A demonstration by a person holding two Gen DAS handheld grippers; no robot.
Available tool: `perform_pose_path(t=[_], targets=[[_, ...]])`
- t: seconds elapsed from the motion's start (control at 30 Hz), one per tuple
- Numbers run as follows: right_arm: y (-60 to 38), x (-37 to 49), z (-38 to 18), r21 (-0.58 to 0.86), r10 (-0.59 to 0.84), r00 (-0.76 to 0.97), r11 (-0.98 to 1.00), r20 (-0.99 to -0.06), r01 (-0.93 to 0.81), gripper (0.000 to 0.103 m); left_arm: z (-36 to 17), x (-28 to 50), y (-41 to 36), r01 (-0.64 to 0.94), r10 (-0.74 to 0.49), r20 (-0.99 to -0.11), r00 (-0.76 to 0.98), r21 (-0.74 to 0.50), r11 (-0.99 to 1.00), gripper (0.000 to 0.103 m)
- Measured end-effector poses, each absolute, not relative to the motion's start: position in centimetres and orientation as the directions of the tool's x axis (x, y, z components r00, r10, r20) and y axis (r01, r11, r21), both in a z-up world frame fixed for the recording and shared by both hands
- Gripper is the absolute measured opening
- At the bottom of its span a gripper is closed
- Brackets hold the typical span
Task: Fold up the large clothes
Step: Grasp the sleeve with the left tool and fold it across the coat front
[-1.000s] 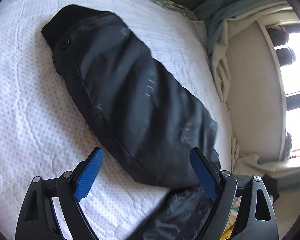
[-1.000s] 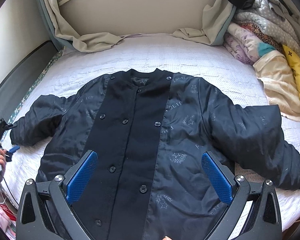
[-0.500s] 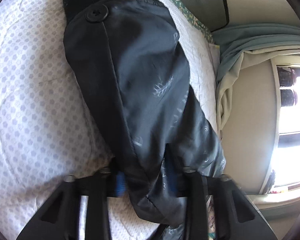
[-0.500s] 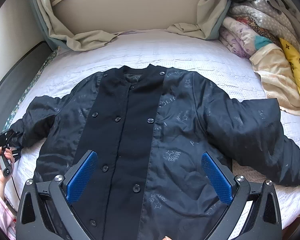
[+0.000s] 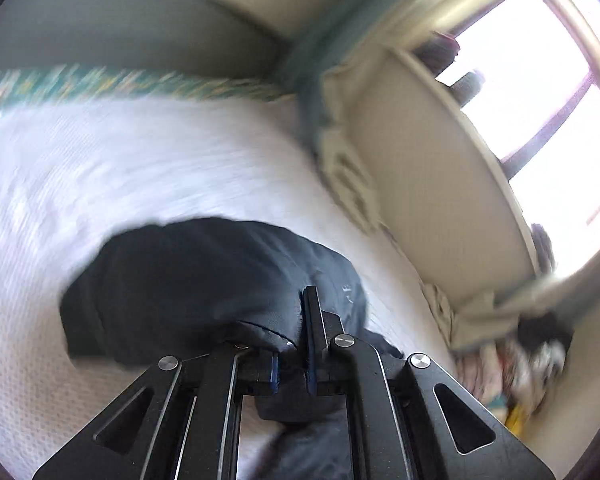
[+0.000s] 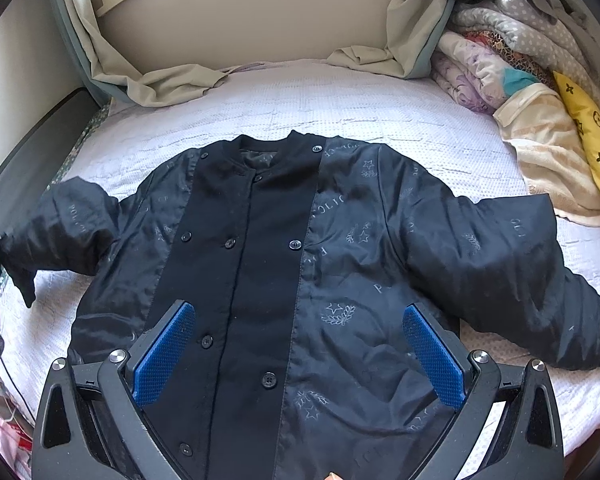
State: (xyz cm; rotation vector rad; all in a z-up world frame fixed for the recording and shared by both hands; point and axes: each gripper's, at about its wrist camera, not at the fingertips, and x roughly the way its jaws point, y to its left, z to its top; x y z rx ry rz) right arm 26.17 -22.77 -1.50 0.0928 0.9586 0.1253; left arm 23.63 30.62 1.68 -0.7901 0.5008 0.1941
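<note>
One sleeve (image 6: 66, 236), at the jacket's (image 6: 284, 280) left end, is clamped in my left tongs (image 5: 294, 344), which have just closed, apparently on its cuff. It runs rightward toward the chest, flat on the bed (image 6: 340, 104). My right tongs (image 6: 296, 352) hover apart above the hem.

A bed (image 6: 380, 104) with a white quilted cover fills the room, its far edge against a cream wall (image 6: 260, 12). Beige curtains (image 6: 160, 80) slump onto the far corners. Folded blankets (image 6: 512, 52) and a yellow cushion (image 6: 584, 128) pile at the right edge. A window (image 5: 540, 92) glares with daylight.
</note>
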Motion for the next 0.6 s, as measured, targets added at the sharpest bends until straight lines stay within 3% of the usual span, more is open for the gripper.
perform_pose_path(t=[0.27, 0.6], targets=[[-24.4, 25.7, -0.7, 0.14, 0.128, 0.587, 0.99, -0.799, -0.025, 0.103, 6.1, 26.6, 18.1, -0.161, -0.084, -0.472, 0.877, -0.456, 0.875, 0.011], [-26.3, 25.6, -1.1, 0.106, 0.072, 0.588, 0.994, -0.805, 0.023, 0.103, 0.7, 29.2, 3.1, -0.005, -0.244, -0.63, 0.737, -0.367, 0.93, 0.011]])
